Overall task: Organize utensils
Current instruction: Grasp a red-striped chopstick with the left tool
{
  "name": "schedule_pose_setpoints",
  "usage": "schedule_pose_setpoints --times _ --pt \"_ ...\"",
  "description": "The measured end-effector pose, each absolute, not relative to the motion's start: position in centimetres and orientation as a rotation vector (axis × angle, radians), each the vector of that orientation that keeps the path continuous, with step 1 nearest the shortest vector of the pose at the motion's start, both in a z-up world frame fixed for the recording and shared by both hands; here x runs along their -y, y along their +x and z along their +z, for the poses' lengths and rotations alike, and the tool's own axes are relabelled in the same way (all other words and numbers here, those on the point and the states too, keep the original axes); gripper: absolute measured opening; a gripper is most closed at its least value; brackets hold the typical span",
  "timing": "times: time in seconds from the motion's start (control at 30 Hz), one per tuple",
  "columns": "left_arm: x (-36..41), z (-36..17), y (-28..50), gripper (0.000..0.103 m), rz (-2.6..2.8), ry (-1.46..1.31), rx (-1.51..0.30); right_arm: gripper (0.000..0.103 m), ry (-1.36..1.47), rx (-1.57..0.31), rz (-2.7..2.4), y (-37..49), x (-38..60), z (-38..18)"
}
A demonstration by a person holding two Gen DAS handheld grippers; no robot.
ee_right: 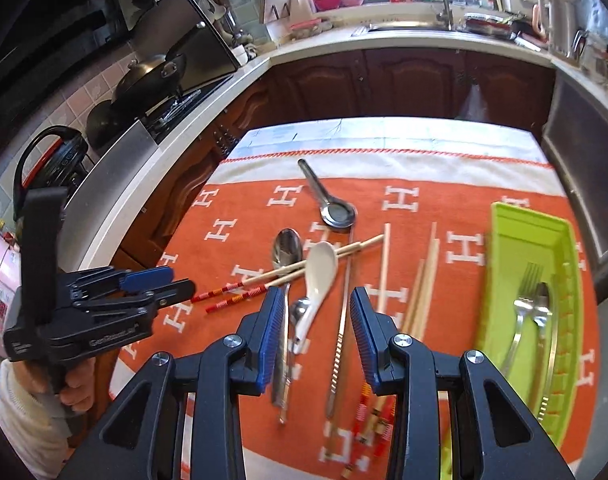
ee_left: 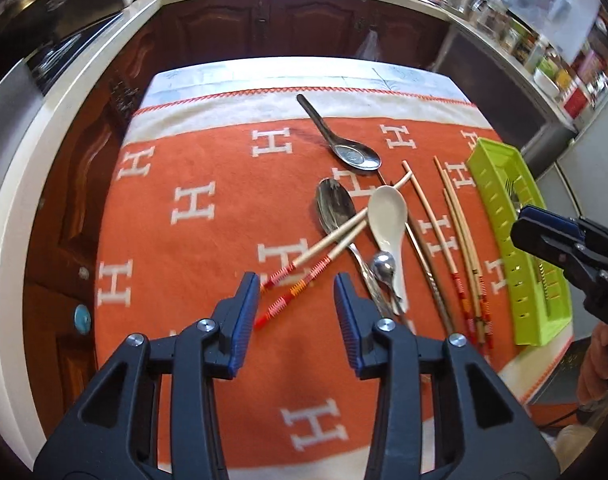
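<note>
Utensil sort — barely begun.
In green tray (ee_right: 500, 240): fork (ee_right: 522, 320) and one spoon (ee_right: 542, 308) only. Left on orange cloth (ee_left: 191, 280): white spoon (ee_left: 388, 220), metal spoons, chopsticks (ee_left: 308, 264) scattered. Left gripper (ee_left: 296, 294) and right gripper (ee_right: 316, 310) — both part-open, empty, touching nothing.

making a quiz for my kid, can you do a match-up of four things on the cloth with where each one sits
Things:
1. fork
2. white spoon
3. patterned chopstick pair
4. dark short-handled spoon

Places:
A. alone, nearest the cloth's white far border
B. inside the green tray
C. lying across the long steel spoon
D. bowl up, handle towards the camera, between the steel spoon and the metal chopsticks

Pairs: 1-B, 2-D, 3-C, 4-A
</note>
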State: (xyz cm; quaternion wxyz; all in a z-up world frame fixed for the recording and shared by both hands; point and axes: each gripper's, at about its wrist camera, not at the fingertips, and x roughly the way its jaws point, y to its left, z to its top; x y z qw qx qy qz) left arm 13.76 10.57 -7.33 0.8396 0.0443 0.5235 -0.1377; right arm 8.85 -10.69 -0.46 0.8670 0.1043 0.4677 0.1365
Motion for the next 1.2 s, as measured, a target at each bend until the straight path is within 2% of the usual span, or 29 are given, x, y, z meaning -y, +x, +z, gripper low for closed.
schedule_pose_setpoints --times 0.17,0.4,0.93,1.2 --pt "-9.0 -10.1 15.4 0.022 -0.350 0.227 -1.105 0.035 0.253 -1.023 0.296 11.1 9.3 -2.8" --pt "-7.1 -13.6 17.4 0.012 -0.424 0.344 -1.141 0.035 0.232 -1.081 0.301 12.2 7.7 -6.0" --pt "-6.1 -16.1 18.9 0.012 -0.496 0.408 -1.222 0.035 0.246 -1.151 0.299 13.6 6.5 -9.7" --pt "-5.8 -16.0 17.3 0.005 -0.496 0.314 -1.276 0.035 0.270 -1.167 0.310 13.8 5.7 -10.6"
